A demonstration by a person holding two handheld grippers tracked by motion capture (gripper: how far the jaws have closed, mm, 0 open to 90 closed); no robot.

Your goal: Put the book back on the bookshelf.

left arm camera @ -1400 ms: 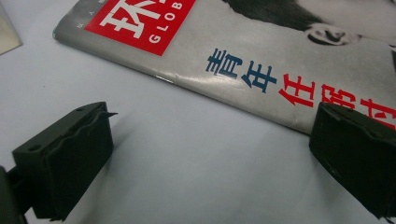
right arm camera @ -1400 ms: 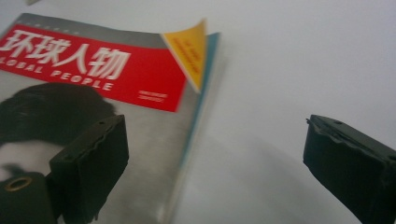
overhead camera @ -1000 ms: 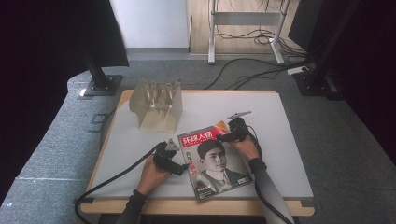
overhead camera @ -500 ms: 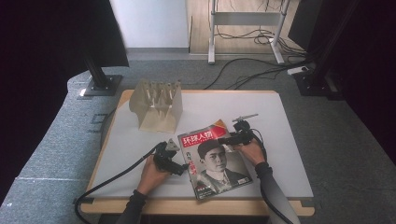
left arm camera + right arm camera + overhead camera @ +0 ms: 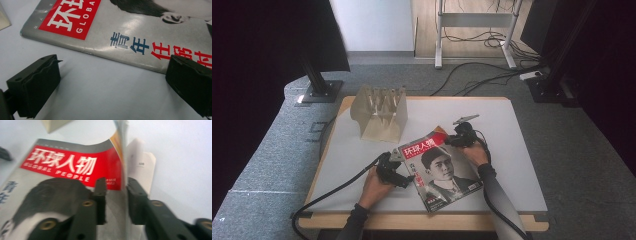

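Note:
A magazine [image 5: 442, 170] with a red title band and a portrait cover lies on the white table mat near the front edge. My left gripper [image 5: 404, 170] rests beside its spine. In the left gripper view its jaws [image 5: 112, 85] stand wide open over bare mat, short of the magazine [image 5: 140, 30]. My right gripper [image 5: 449, 141] is at the magazine's far right corner. Its jaws [image 5: 116, 192] have just been closing, and the curled-up page edge of the magazine [image 5: 62, 170] stands between them. A narrow gap still shows beside one pad.
A pale wooden slotted rack [image 5: 379, 112] stands at the back left of the table mat [image 5: 512, 150]. Black cables trail from both grippers off the front edge. On the floor beyond are stand bases and more cables.
The right gripper's jaws have drawn much closer together around the magazine's far corner, whose pages now curl upward. The left hand and its gripper have stayed put.

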